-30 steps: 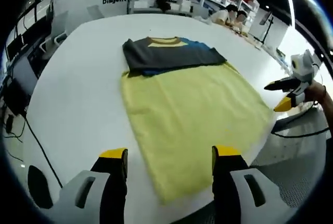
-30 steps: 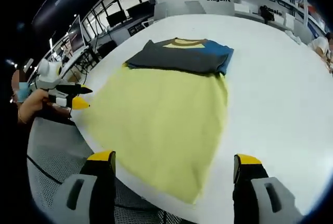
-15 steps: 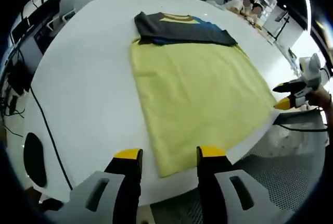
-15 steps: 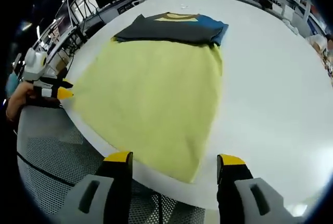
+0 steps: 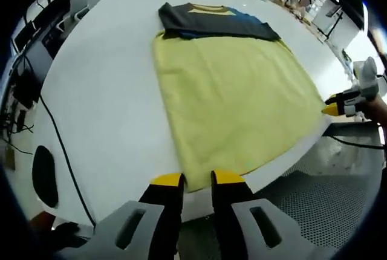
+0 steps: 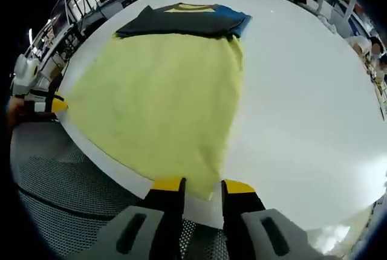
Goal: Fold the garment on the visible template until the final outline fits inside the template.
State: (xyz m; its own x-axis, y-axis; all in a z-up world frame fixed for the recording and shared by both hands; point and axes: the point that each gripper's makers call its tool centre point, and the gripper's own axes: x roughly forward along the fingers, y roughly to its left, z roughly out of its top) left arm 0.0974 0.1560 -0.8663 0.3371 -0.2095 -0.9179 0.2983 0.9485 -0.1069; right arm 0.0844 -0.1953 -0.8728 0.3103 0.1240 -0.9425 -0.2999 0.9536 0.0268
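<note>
Left tool (image 5: 196, 179), right tool (image 6: 202, 185) — each nearly shut at near corner of yellow cloth (image 5: 236, 97); grip uncertain — garment (image 5: 214, 21) lies far end.

The left gripper (image 5: 196, 182) sits low in the left gripper view, its yellow-tipped jaws drawn near together with a narrow gap. The right gripper (image 6: 202, 187) in the right gripper view has its jaws likewise nearly closed; whether either one pinches anything cannot be told
</note>
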